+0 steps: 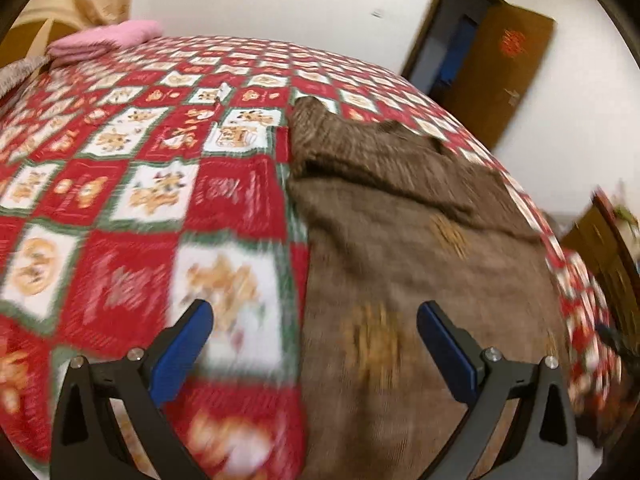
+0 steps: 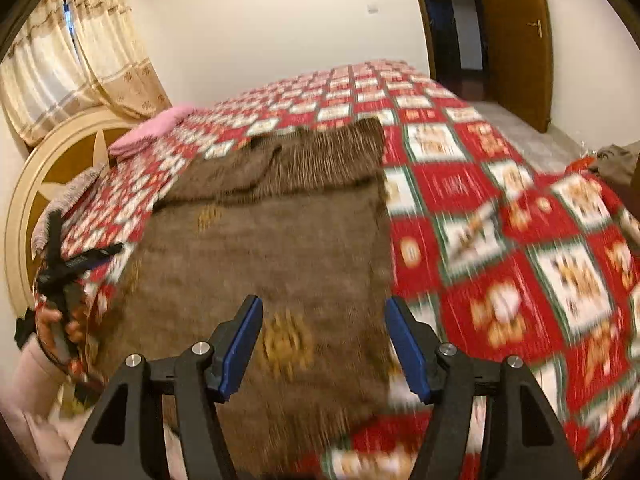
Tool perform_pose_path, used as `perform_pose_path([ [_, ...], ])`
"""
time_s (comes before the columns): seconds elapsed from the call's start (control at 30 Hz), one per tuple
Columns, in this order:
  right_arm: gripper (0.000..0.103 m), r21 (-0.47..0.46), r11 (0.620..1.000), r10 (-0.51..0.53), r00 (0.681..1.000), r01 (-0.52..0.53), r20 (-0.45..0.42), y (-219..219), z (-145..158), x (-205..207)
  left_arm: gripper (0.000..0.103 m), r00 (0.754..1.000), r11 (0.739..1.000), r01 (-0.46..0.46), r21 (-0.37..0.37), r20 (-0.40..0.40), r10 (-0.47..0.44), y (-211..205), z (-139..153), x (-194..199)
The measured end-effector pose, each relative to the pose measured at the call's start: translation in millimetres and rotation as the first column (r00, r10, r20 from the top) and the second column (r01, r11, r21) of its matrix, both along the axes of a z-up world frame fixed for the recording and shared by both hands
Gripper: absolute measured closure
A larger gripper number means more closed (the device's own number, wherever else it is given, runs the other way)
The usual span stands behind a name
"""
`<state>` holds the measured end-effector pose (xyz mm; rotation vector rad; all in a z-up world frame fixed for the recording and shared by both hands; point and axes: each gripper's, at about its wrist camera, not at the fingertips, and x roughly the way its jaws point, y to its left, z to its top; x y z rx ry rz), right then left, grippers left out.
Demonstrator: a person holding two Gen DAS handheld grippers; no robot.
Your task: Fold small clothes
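A brown knitted sweater (image 1: 400, 240) with yellow motifs lies flat on the red and white checked quilt (image 1: 120, 200); one sleeve is folded across its upper part. My left gripper (image 1: 314, 312) hangs open above the sweater's near left edge, nothing between its blue pads. In the right wrist view the sweater (image 2: 272, 240) fills the middle, and my right gripper (image 2: 324, 304) stands open over its near right edge, holding nothing. The left gripper (image 2: 76, 264) shows blurred at the far left of that view, held by a hand (image 2: 56, 328).
A folded pink cloth (image 2: 152, 128) lies near the round headboard (image 2: 60, 160). Curtains (image 2: 80, 60) hang behind it. A wooden door (image 2: 512, 40) stands open past the bed's far end. A grey heap (image 2: 616, 160) lies on the floor at right.
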<state>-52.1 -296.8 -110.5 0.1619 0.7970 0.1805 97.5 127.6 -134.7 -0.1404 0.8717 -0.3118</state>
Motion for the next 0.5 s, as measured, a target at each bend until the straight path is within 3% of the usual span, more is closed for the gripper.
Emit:
perform_pose_path([
  [0.1, 0.039, -0.017, 0.999, 0.034, 0.999, -0.034, -0.019, 3, -10, -15, 0.000, 0.997, 0.996, 0.071, 0.061, 0.007, -0.071, 11, 9, -36],
  [0.17, 0.039, -0.024, 0.998, 0.057, 0.997, -0.058, -0.048, 7, -18, -22, 0.000, 0.994, 0.992, 0.107, 0.064, -0.032, -0.106, 13, 4, -52],
  [0.4, 0.039, -0.043, 0.990, 0.128, 0.987, -0.133, -0.094, 29, -32, -40, 0.000, 0.980, 0.989, 0.134, 0.055, -0.155, -0.124, 0, -46, -98],
  [0.5, 0.039, -0.048, 0.986, 0.151, 0.978, -0.159, -0.141, 39, -41, -47, 0.000, 0.992, 0.992, 0.094, 0.088, -0.092, -0.086, -5, -51, -114],
])
